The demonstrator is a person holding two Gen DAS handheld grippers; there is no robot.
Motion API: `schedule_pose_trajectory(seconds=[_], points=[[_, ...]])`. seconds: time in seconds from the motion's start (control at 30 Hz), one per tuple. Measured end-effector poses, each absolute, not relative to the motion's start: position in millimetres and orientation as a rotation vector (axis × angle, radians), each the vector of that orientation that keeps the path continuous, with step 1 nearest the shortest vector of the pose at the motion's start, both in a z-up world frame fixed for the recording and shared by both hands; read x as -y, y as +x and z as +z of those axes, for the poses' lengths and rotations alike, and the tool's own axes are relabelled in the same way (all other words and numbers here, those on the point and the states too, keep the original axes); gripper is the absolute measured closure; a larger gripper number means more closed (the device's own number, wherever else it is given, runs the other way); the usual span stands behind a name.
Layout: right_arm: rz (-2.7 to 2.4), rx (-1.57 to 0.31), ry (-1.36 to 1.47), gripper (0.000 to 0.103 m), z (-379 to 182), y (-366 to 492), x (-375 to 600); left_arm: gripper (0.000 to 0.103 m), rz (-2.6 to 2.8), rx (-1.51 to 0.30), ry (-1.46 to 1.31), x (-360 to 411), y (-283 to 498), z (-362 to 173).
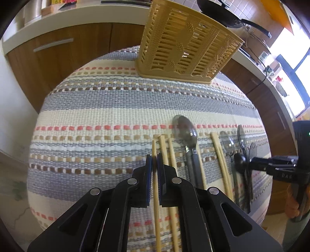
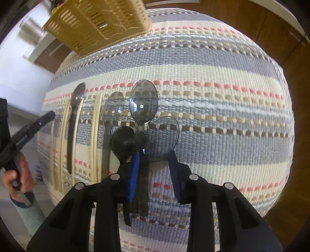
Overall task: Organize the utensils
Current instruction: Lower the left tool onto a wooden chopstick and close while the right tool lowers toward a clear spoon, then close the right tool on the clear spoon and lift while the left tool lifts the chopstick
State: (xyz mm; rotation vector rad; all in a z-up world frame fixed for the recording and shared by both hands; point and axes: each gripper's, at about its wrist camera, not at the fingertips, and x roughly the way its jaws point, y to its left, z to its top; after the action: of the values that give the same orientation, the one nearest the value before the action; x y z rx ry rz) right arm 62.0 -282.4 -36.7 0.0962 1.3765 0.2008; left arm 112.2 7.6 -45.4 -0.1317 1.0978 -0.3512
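My left gripper [image 1: 154, 160] is shut on a single wooden chopstick [image 1: 156, 203] that lies on the striped woven cloth [image 1: 96, 108]; more chopsticks [image 1: 171, 155] lie just right of it. A grey-handled metal spoon [image 1: 185, 128] and several smoky plastic spoons sit further right. My right gripper [image 2: 155, 155] points down over those spoons, jaws open. The handle of a translucent spoon [image 2: 143, 100] runs between its fingers beside the blue left pad [image 2: 133, 174]; the right pad stands apart. A black spoon [image 2: 123, 143] lies just left. The tan slatted basket [image 1: 186, 44] stands at the cloth's far edge.
Brown cabinets [image 1: 64, 50] with a white counter lie beyond the table, and a black pan [image 1: 219, 13] sits behind the basket. A hand [image 2: 19, 174] holds the left gripper at the left of the right wrist view. Bare cloth [image 2: 222, 116] stretches right of the spoons.
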Motion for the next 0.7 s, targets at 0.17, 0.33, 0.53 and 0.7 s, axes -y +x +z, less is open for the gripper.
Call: schedule_pose_trajectory(seconds=[0.17,0.33,0.53,0.7], points=[[0.141,-1.344,-0.136,0.081,-28.7,64.4,277.1,0.099,-0.354,-1.106,-0.085,-16.6,104.1,-50.9],[0.113,-1.365,-0.11,0.081,-31.6,71.7,304.5,0.085,-0.354,-1.118,-0.083,-22.3,103.9,-51.4],[0.186,-1.399,0.107,0.081,-28.2,76.2,343.0,0.075,-0.417,-1.154,-0.148,-35.7,97.6,-51.2],[0.189,-1.409,0.079,0.08,-29.5,69.2,333.3,0.075,-0.421,-1.19,-0.156,-43.1,96.0,-56.7]])
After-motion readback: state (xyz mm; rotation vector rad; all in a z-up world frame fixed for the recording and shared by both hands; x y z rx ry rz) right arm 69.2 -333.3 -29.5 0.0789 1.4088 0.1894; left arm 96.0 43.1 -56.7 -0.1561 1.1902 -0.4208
